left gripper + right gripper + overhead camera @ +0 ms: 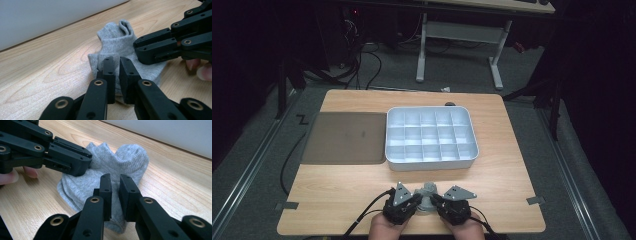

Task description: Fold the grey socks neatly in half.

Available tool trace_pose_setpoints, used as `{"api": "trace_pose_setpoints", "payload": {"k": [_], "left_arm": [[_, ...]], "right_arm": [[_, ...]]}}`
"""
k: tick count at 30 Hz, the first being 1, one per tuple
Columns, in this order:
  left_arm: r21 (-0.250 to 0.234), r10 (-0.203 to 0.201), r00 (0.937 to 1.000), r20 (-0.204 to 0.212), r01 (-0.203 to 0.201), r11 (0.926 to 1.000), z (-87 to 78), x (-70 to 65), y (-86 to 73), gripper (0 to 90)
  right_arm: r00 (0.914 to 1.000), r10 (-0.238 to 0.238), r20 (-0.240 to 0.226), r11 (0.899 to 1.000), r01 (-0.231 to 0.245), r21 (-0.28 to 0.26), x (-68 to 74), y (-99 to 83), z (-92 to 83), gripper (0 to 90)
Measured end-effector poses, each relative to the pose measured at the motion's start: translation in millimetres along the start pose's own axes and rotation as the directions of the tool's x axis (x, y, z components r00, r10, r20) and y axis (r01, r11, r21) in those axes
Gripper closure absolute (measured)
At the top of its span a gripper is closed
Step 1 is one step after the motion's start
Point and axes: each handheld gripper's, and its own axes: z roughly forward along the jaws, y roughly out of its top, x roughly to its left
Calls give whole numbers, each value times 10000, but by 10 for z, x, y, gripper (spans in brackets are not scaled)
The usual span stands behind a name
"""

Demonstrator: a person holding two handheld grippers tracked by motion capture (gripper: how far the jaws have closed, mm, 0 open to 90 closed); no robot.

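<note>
1. My left gripper (116, 61) is pinched nearly shut on a fold of the small grey knitted sock (117, 42) lying at the near table edge, in front of the white compartment tray (430, 161).
2. My right gripper (115, 180) stands narrow over the sock; I cannot tell if it bites, so cloth could slip free.
3. Pulling apart might drag the sock off the wooden table (337, 185).

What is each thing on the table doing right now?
Grey sock: bunched up on the table, between both tools.
Left tool: nearly shut, pinching a fold of the sock.
Right tool: nearly shut, with sock fabric between its jaws.
Divided tray: sits flat, compartments look empty.
Grey mat: lies flat beside the tray, nothing on it.
Table: holds everything.
</note>
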Motion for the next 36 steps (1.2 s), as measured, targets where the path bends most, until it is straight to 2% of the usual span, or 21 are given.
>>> {"api": "trace_pose_setpoints", "payload": {"k": [2,4,6,7,8,9,14,17,20,24,29,36], "left_arm": [[-1,-20,10000,-13,20,10000,1,2,1,837],[9,-50,10000,-18,50,10000,0,4,1,834],[39,-33,10000,-29,33,10000,0,4,5,833],[61,-6,10000,-56,6,10000,0,-1,7,831],[61,-6,10000,-56,6,10000,0,-1,7,831],[46,-16,10000,-72,17,10000,6,-13,11,829],[83,64,9999,-133,-63,9999,3,-41,22,818],[22,22,9999,-118,-22,10000,3,-57,31,809],[-230,248,9997,19,-248,9994,-20,-122,91,774],[-237,400,9992,44,-399,9989,21,-173,132,779],[20,526,9980,-361,-525,9986,146,-185,114,823],[263,591,9957,-709,-574,9980,191,-174,107,900]], "right_arm": [[9998,183,-37,9996,-183,-198,-4,14,-39,762],[9983,563,-131,9973,-568,-469,-45,25,-119,713],[9963,860,29,9941,-857,-667,-97,21,-208,686],[9944,1053,67,9924,-1047,-652,-123,13,-242,670],[9944,1053,67,9924,-1047,-652,-123,13,-242,670],[9915,1300,-72,9894,-1302,-638,-149,-17,-275,649],[9829,1775,-495,9836,-1788,-234,-123,-50,-207,605],[9832,1774,-435,9840,-1779,-69,-121,-57,-168,590],[9849,1685,-387,9855,-1675,265,-107,-90,-99,588],[9837,1714,-534,9850,-1700,301,-105,-103,-77,613],[9816,1797,-653,9835,-1779,312,-105,-113,-80,639],[9772,1977,-773,9802,-1959,299,-124,-124,-87,648]]}}
